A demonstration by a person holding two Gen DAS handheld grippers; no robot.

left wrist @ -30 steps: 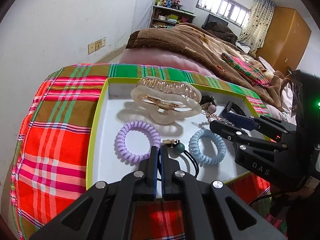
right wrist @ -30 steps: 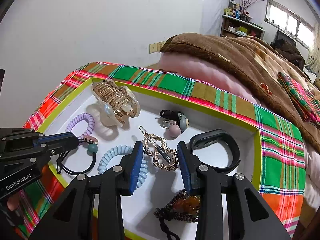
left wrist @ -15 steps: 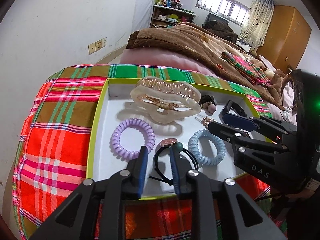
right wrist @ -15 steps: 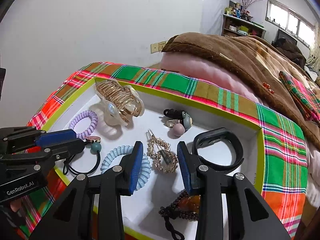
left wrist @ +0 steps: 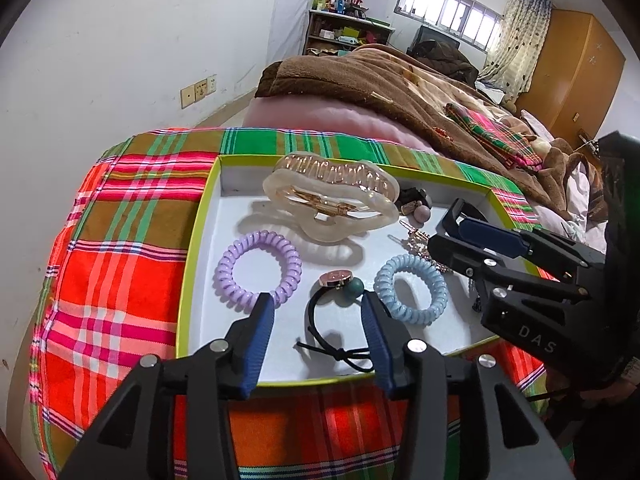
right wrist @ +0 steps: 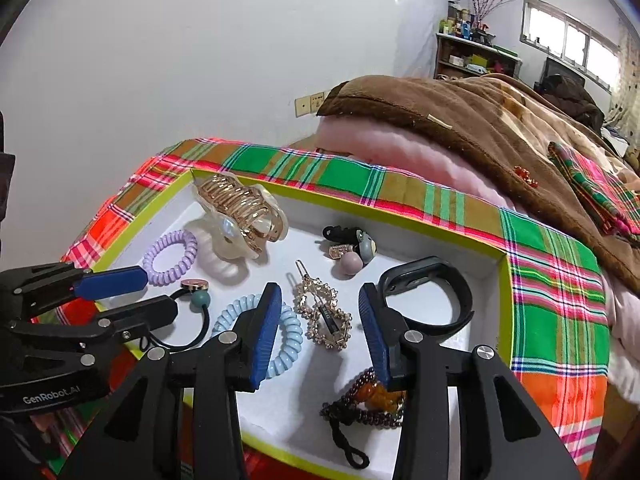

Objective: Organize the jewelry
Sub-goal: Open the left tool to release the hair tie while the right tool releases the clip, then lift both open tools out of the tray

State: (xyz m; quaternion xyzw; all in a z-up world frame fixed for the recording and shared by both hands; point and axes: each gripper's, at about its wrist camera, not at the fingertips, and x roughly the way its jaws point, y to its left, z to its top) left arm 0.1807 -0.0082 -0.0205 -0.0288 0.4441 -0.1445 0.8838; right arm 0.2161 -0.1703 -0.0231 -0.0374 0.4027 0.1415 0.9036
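Right, shallow white tray with lime-green rim [left wrist: 192,240] sits on bright plaid cloth [left wrist: 120,260] over bed. Left gripper [left wrist: 316,308] jaws just been opening, now apart, nothing pinched; black elastic hair tie with teal bead [left wrist: 320,320] lies flat on tray floor between fingers. Right gripper [right wrist: 320,308] jaws widened too, standing apart above gold rhinestone hair clip [right wrist: 324,316], not pressing it. Lilac spiral hair tie [left wrist: 258,270], pale blue spiral hair tie [left wrist: 412,290], cream claw clip [left wrist: 332,204] lie nearby, separate.

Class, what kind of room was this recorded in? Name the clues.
Most likely a bedroom in a home: a bed heaped with a brown blanket, a wooden wardrobe, and a curtained window.
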